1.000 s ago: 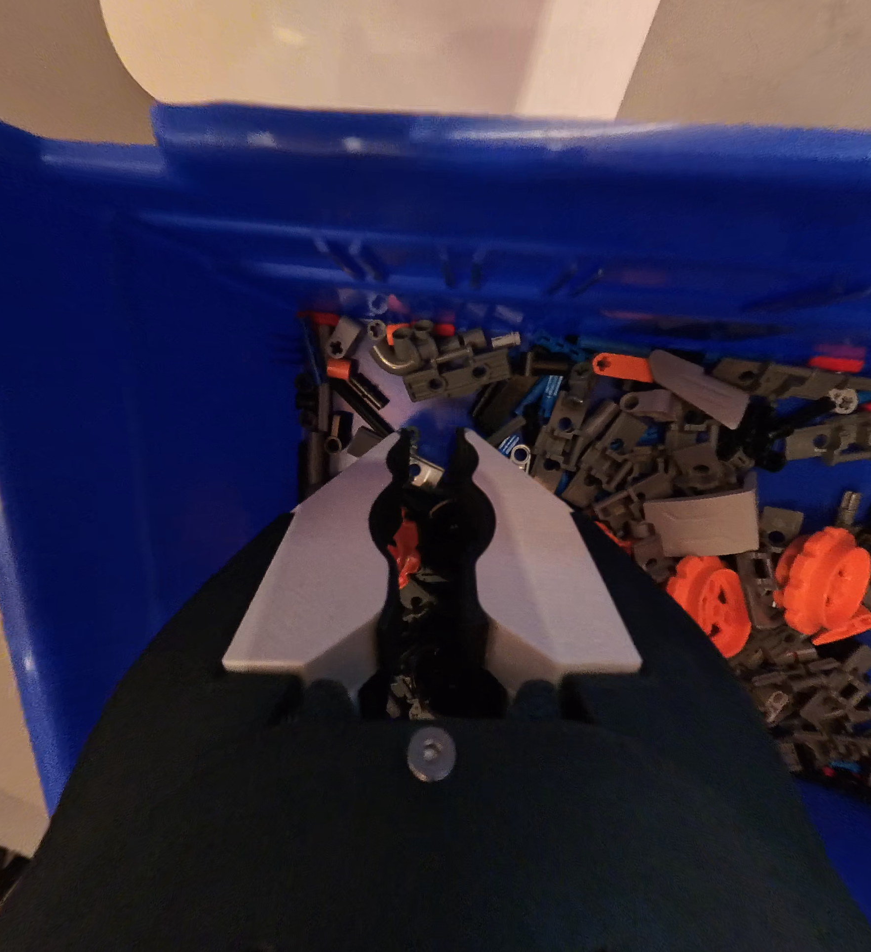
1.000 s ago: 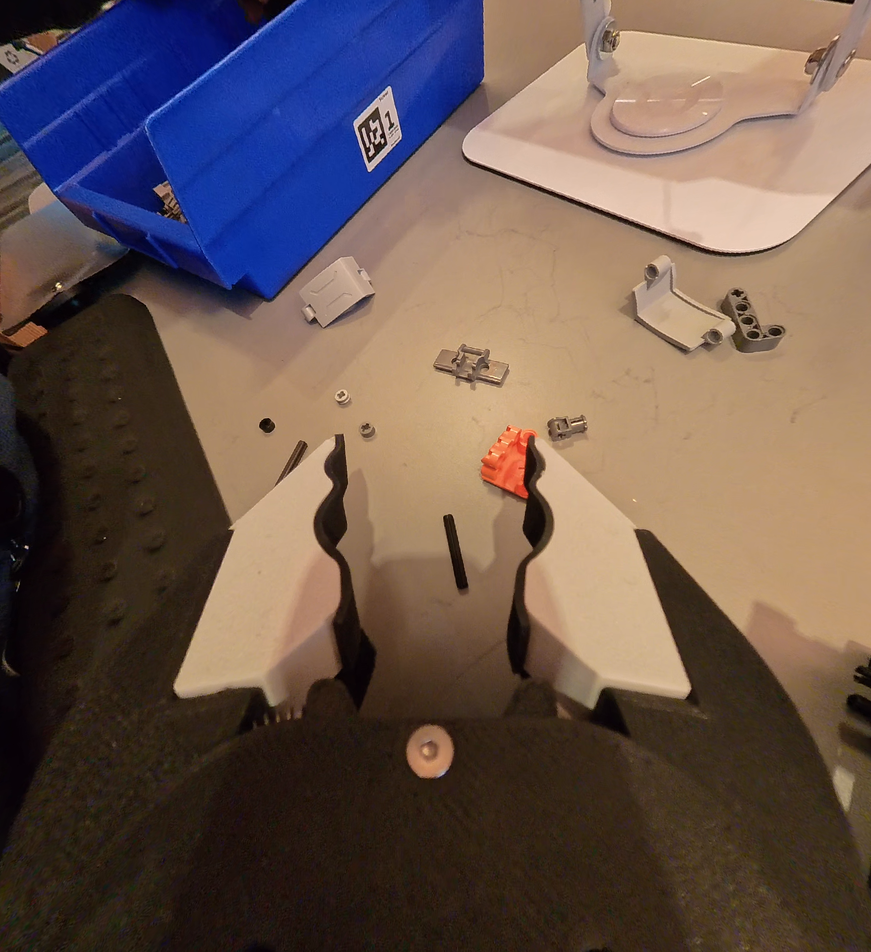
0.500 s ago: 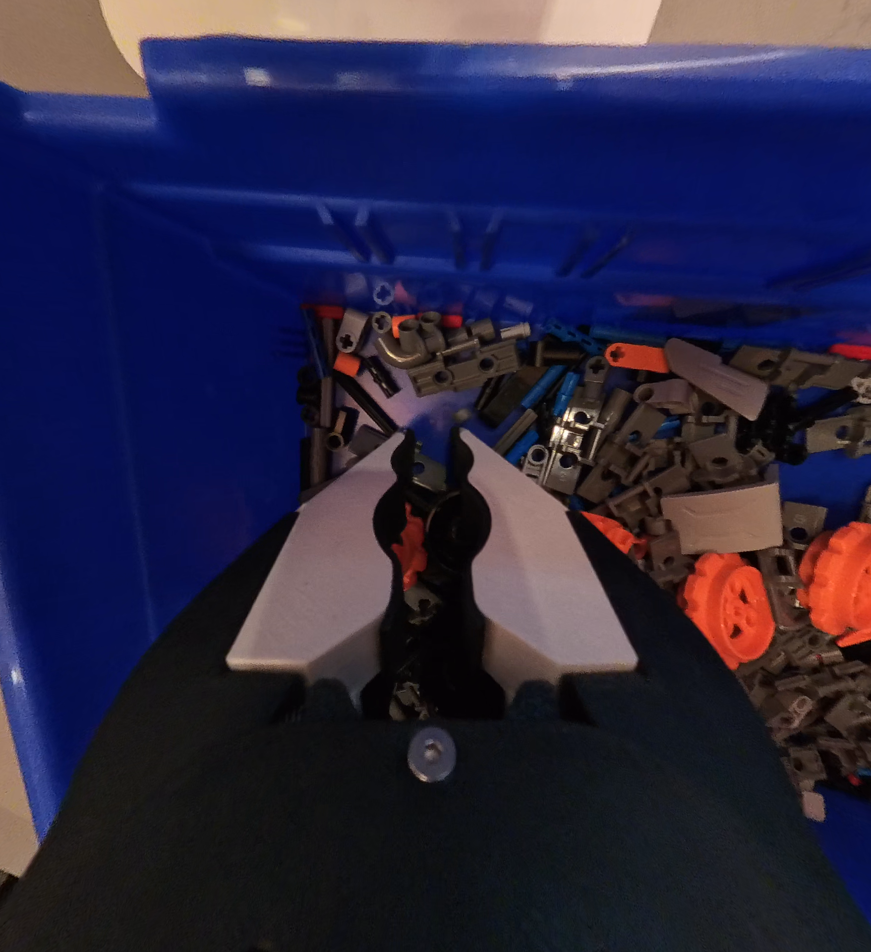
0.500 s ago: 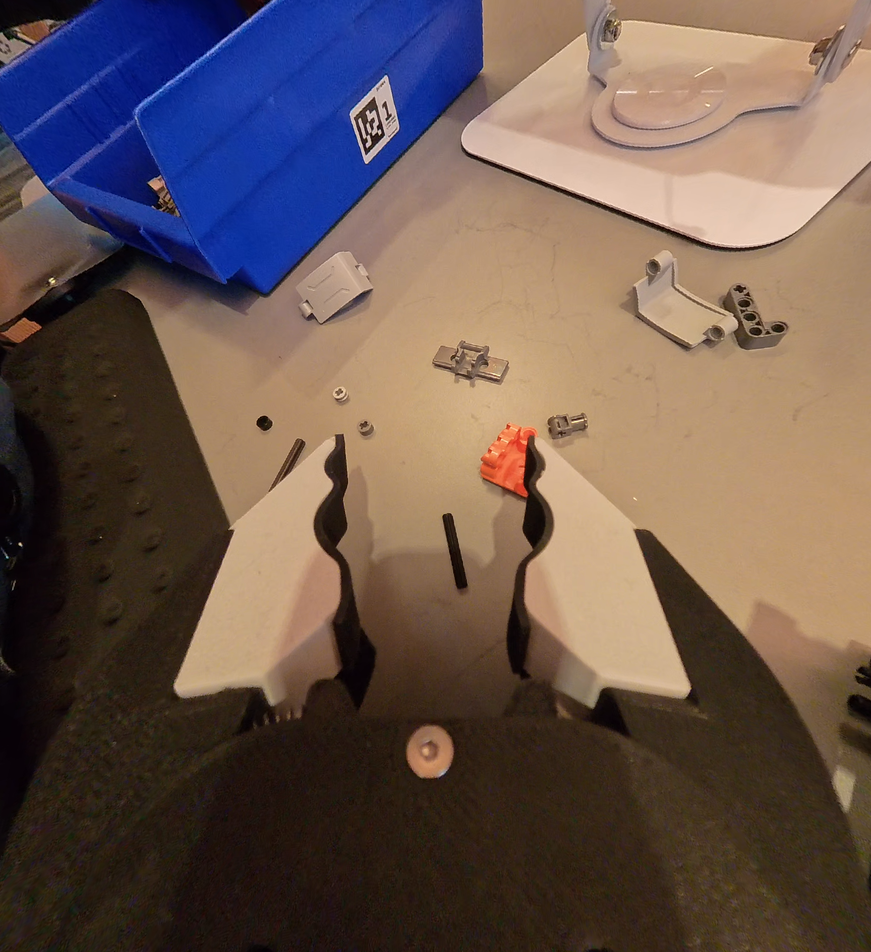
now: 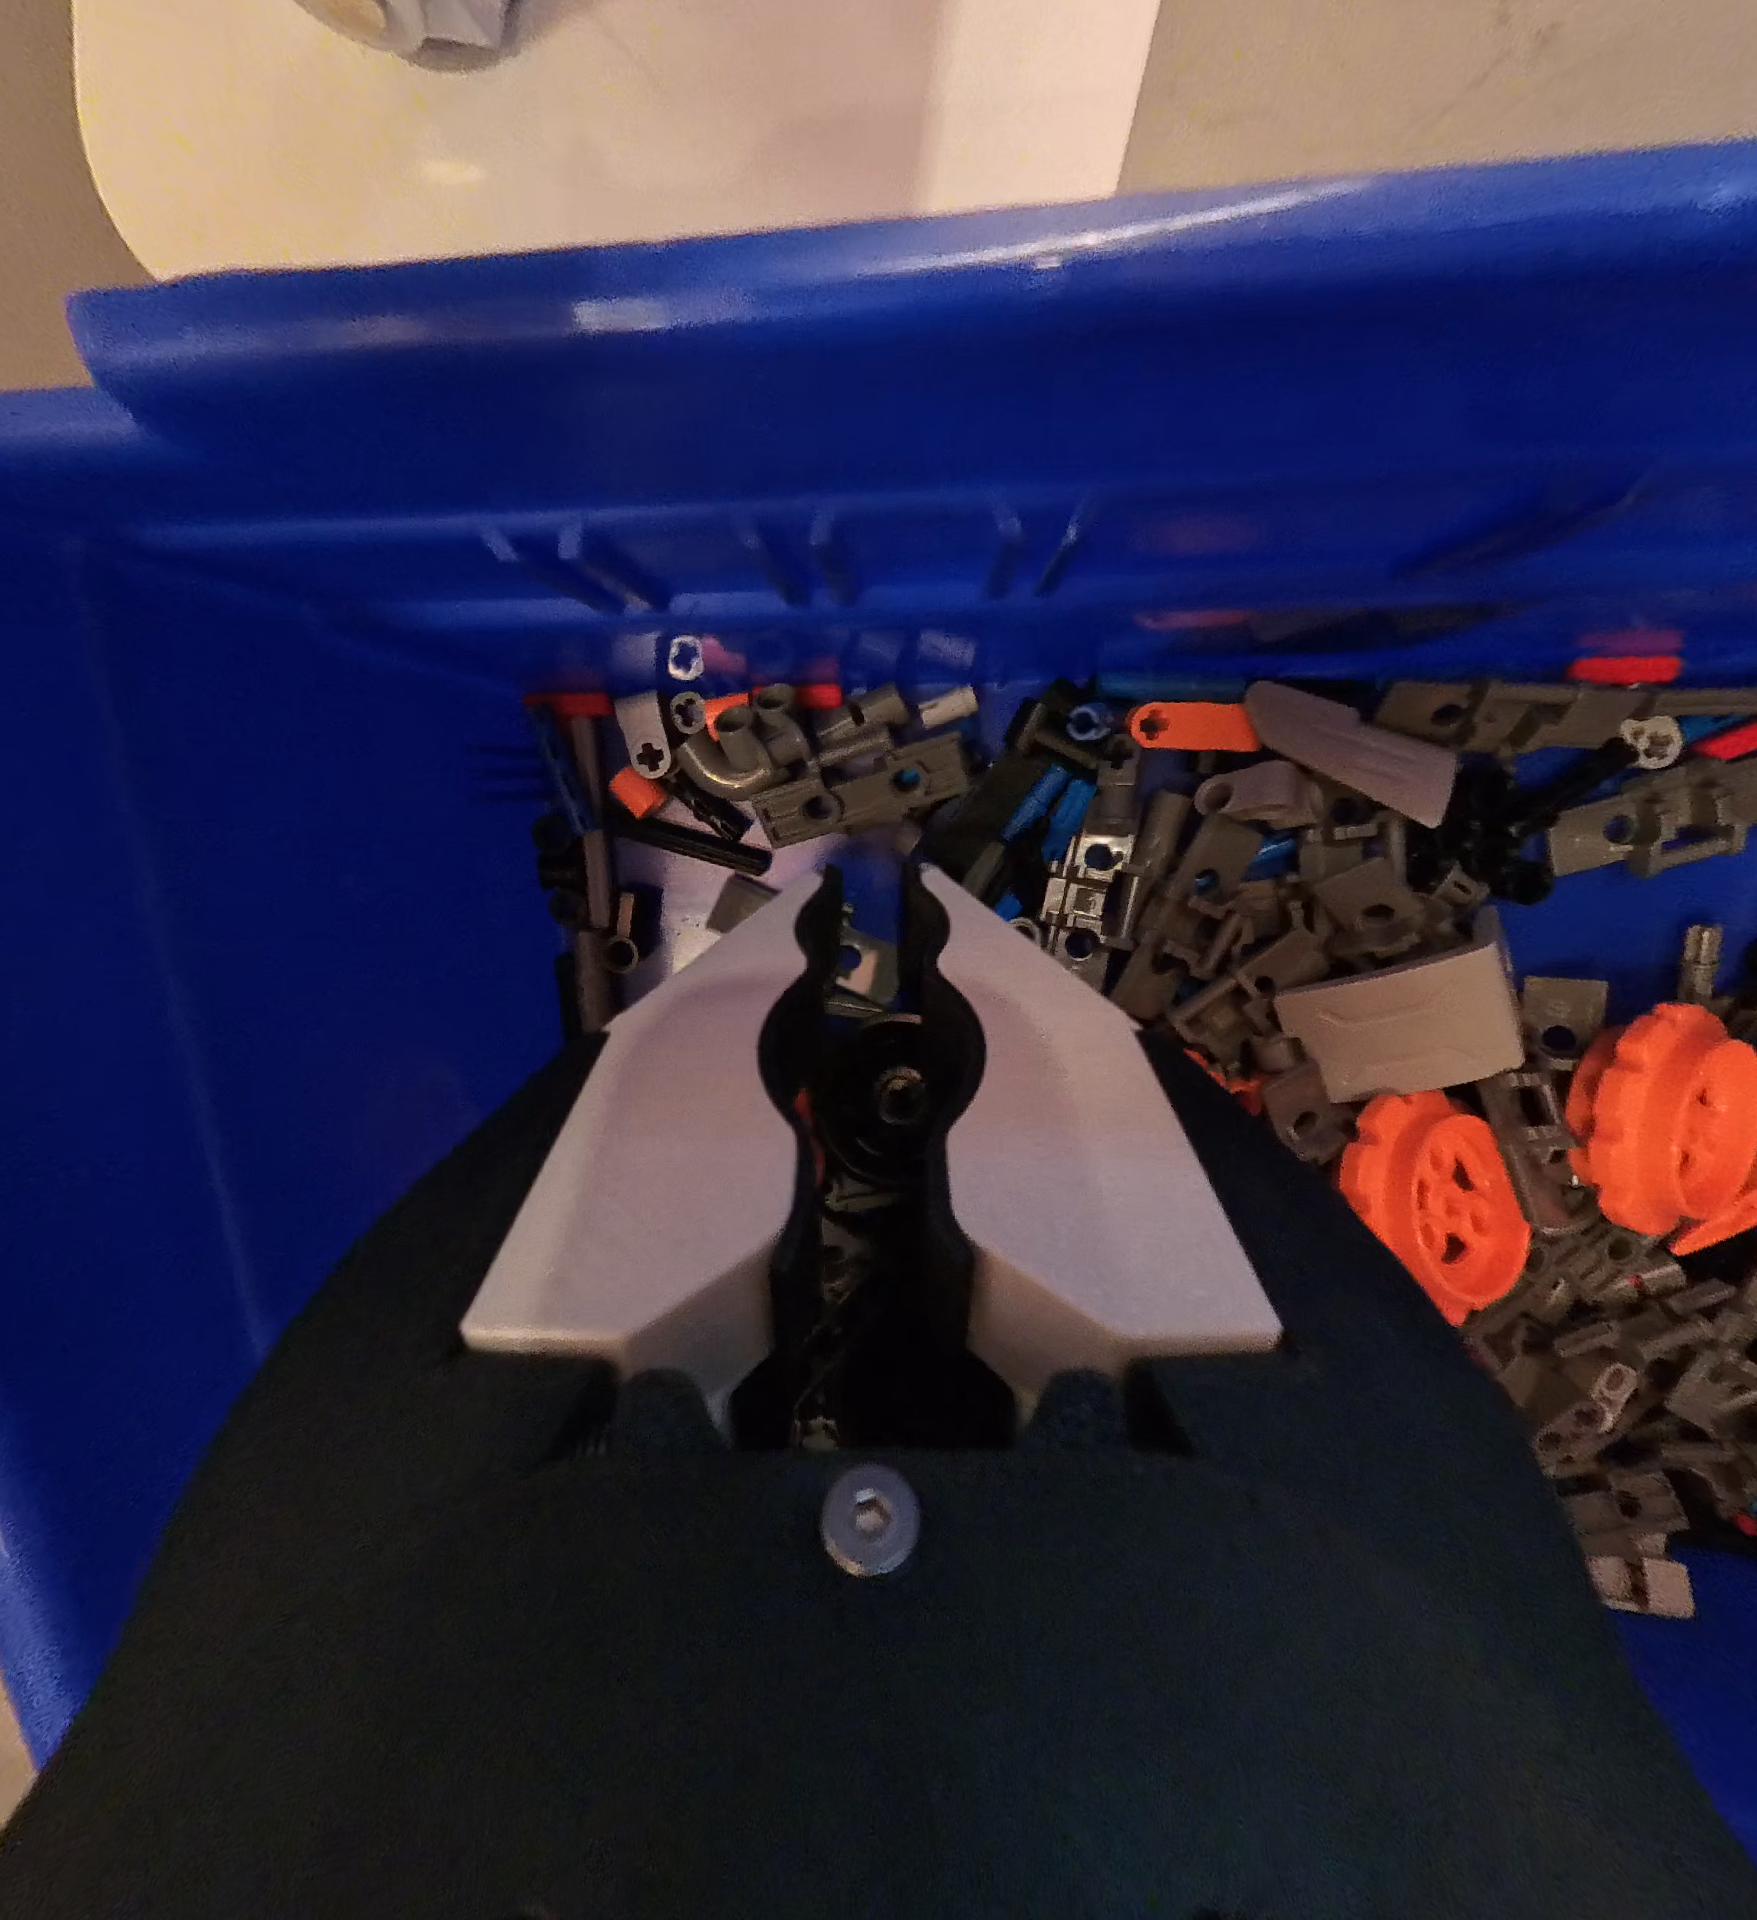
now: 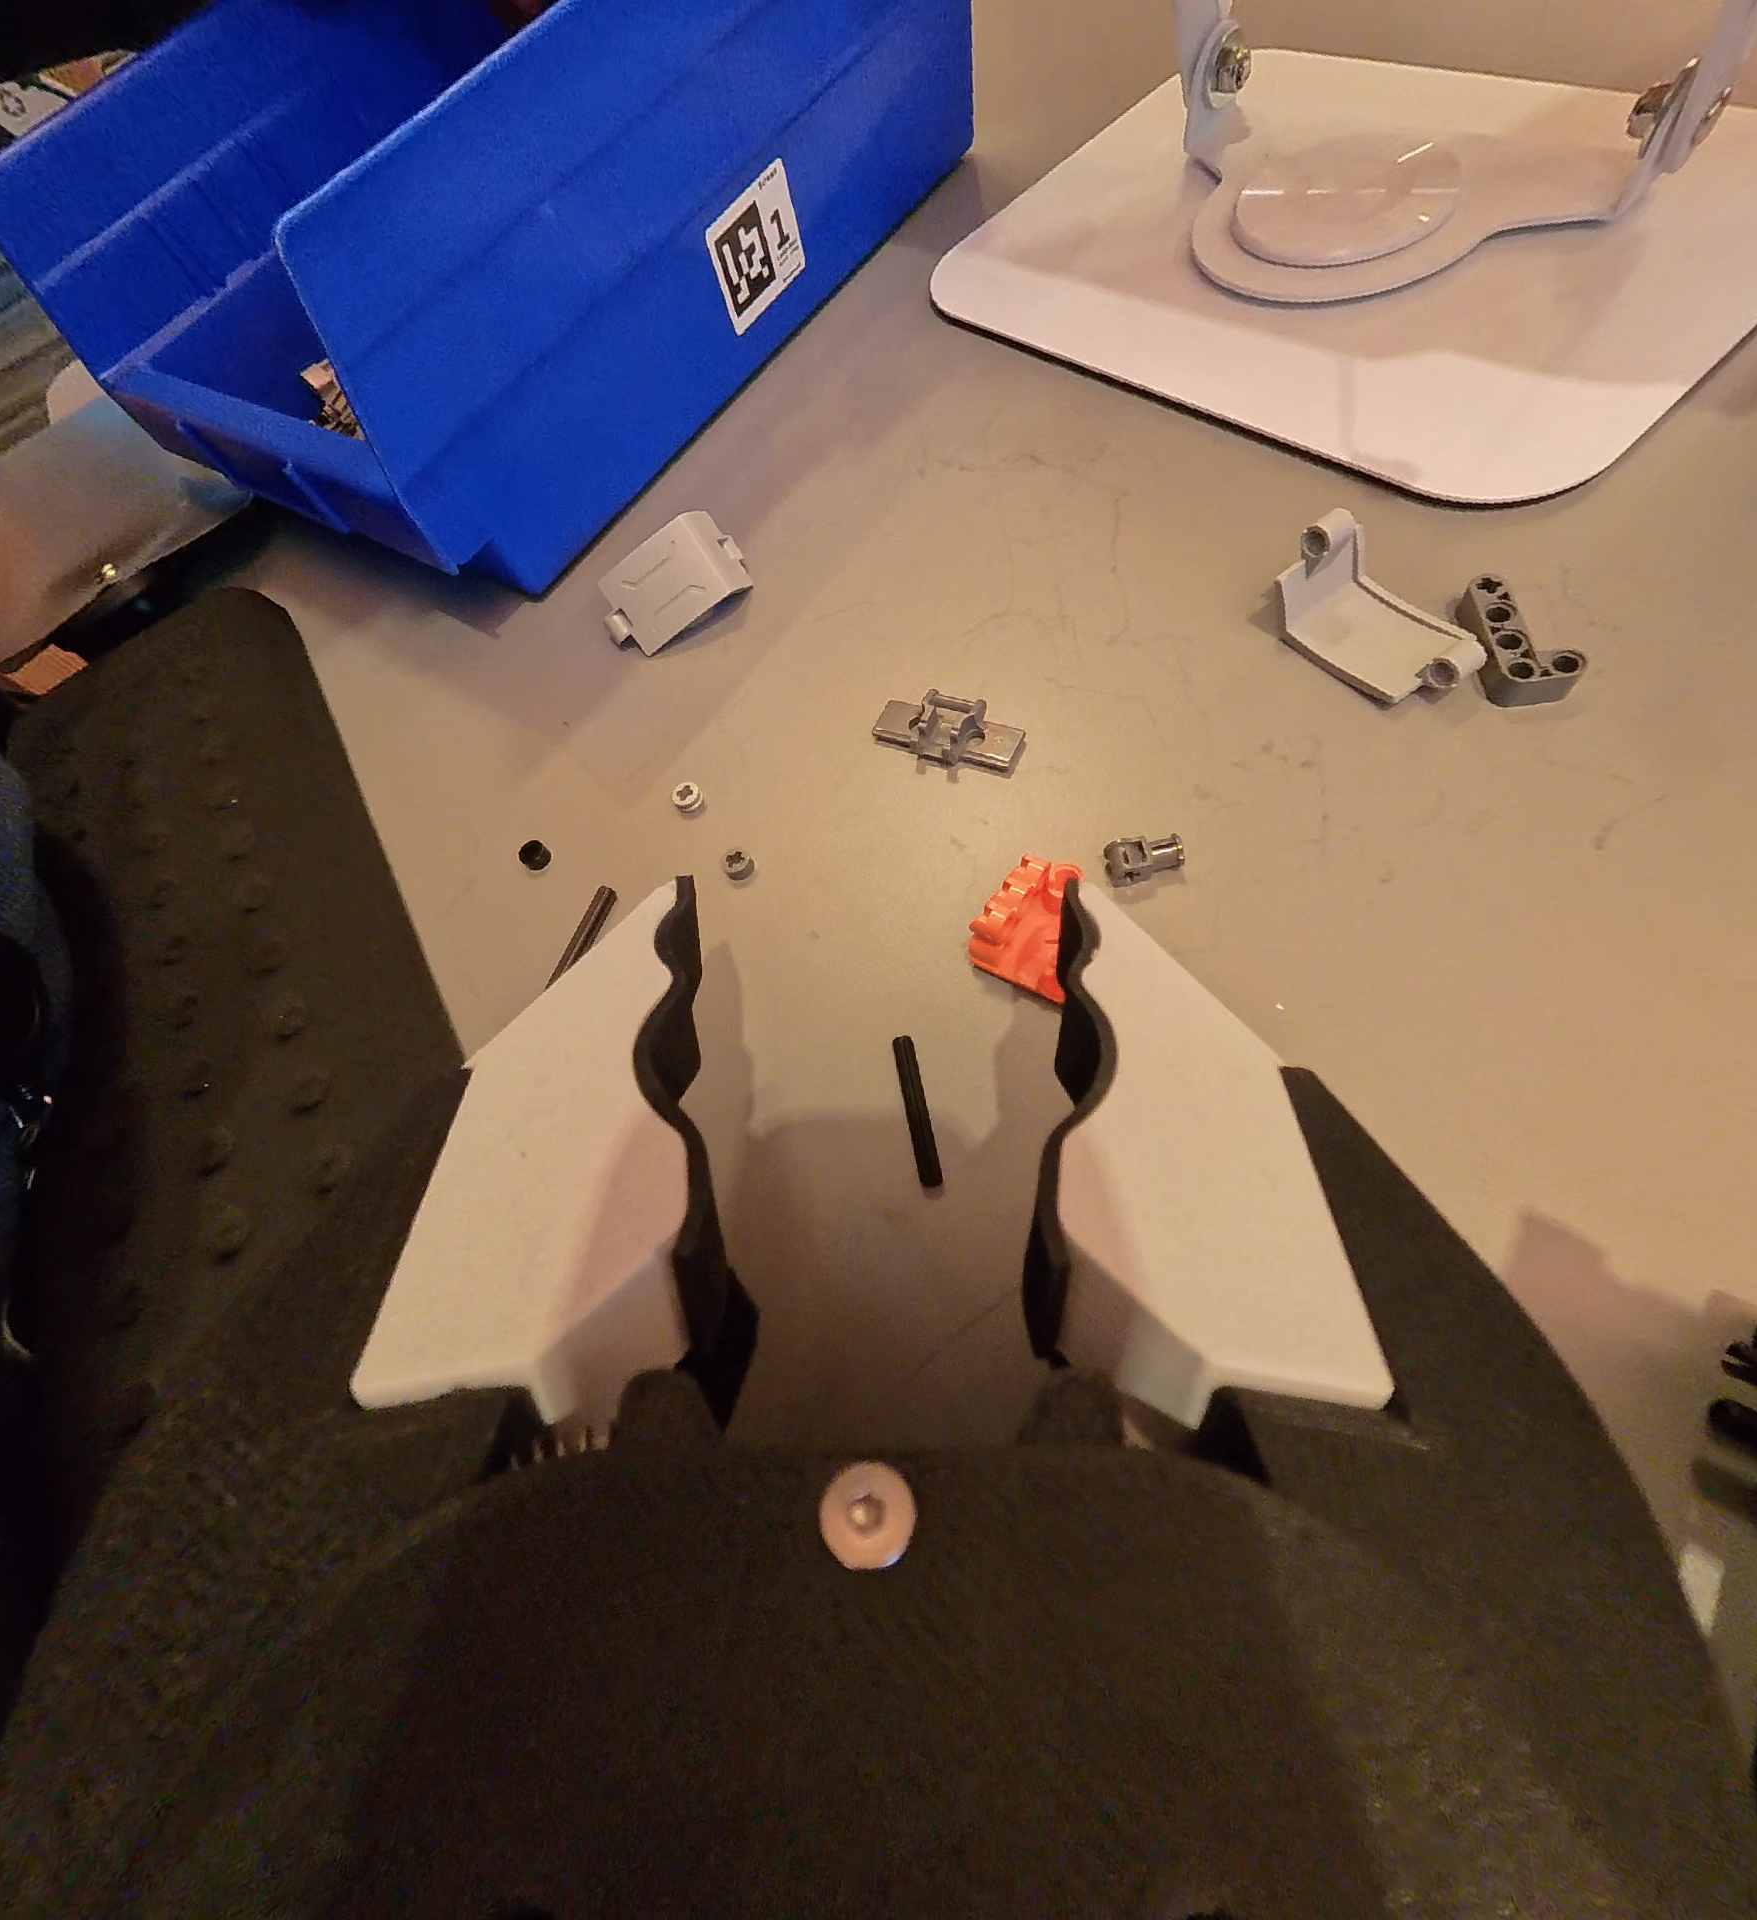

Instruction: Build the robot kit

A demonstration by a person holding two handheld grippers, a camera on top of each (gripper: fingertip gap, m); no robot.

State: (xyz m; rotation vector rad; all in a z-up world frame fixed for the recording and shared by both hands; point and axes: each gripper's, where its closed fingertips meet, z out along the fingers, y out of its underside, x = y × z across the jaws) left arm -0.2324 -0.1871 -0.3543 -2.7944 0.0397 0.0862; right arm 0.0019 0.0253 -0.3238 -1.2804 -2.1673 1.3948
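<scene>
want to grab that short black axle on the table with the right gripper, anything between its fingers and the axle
Nothing visible. The right gripper is open and the black axle lies on bare table between its fingers. The orange piece sits by the right fingertip, off to the side of the axle.

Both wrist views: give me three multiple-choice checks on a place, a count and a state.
1. Where is the black axle?
A. On the table, between the fingers of the right gripper
B. On the white base
C. On the black mat

2. How many orange wheels show in the blue bin?
A. One
B. Two
C. Four

3. How is the left gripper?
A. Wide open
B. Closed on a black round piece
C. Out of view

Key: 1 A, it lies in the gap between the spread fingers; 2 B, two sit side by side; 3 B, the piece fills the narrow gap.
</scene>
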